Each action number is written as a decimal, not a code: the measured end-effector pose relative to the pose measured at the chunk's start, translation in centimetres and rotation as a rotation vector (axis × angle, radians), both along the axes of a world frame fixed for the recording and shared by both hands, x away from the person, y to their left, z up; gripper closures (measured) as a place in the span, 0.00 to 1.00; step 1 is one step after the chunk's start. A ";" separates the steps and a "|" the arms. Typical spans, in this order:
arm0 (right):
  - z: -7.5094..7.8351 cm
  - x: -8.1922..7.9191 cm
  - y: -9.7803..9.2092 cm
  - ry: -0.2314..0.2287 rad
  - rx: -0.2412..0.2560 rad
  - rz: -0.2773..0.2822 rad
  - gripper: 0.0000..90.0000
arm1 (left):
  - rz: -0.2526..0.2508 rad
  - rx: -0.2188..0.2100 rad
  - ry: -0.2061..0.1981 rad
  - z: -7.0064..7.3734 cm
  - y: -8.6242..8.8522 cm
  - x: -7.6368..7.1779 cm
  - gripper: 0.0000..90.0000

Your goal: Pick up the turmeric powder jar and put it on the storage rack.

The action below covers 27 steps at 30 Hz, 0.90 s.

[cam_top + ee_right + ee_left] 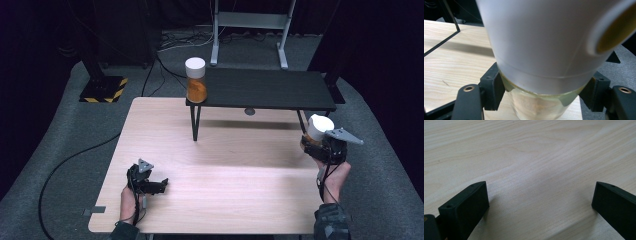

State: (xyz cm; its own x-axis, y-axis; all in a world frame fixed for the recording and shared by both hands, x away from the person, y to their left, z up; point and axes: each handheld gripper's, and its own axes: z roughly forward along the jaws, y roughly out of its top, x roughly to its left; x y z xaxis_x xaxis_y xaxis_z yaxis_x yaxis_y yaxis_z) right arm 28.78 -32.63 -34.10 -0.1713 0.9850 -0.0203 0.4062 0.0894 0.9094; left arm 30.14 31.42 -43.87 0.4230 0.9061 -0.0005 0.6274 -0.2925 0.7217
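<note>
One clear jar (316,134) with white lid (544,37), seen at right edge of high view, is clamped by right tongs (544,93) just under lid. Glass judged rigid, slick, breakable; grip best kept on body below lid. Left tongs (540,202) held wide open, empty, over worktop (225,165).

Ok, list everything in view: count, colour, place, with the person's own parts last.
Clear jar with white lid and orange contents: one, on the left end of the black shelf.
Clear jar with white lid: one, clamped in the right gripper at the table's right edge.
Low black shelf on thin legs: one, at the far edge of the table.
Light wooden table: one, centre.
Black base with yellow hazard stripes: one, on the grey floor, far left.
Grey metal stand: one, behind the shelf.
Left gripper: black, open, low over the near left of the table.
Right gripper: black, shut on the jar.
</note>
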 end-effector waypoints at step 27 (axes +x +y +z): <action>2.7 1.2 -1.5 -0.004 -0.004 -0.027 0.33 | 0.000 0.000 0.000 0.0 0.0 0.0 0.00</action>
